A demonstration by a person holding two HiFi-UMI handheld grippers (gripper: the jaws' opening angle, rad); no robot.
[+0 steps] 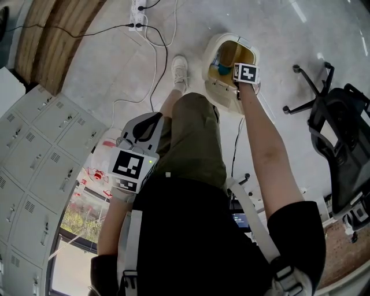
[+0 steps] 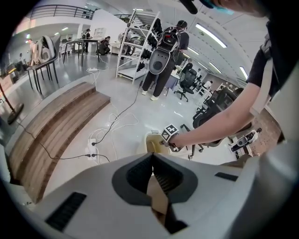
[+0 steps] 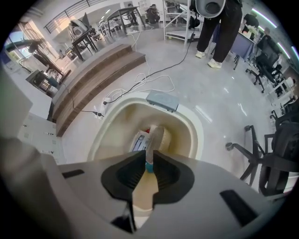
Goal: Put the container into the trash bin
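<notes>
The cream trash bin [image 1: 215, 82] stands open on the floor ahead of my shoe. My right gripper [image 1: 245, 75] hangs over its mouth. In the right gripper view the jaws [image 3: 149, 163] are shut on a thin pale container [image 3: 154, 137] with a teal part at the grip; it dangles above the bin's rim [image 3: 112, 122], and a piece of rubbish [image 3: 139, 141] lies inside. The left gripper [image 1: 134, 155] stays low by my left thigh, and its jaws [image 2: 152, 172] are shut with nothing in them. The left gripper view also shows the bin [image 2: 150, 143] and the right gripper's marker cube [image 2: 170, 133].
A black office chair [image 1: 340, 134] stands to the right of the bin. A power strip with white and black cables [image 1: 139, 17] lies on the floor at the far left, beside a wooden step [image 1: 52, 34]. Grey lockers [image 1: 34, 150] are at the left. Another person [image 2: 161, 56] stands further off.
</notes>
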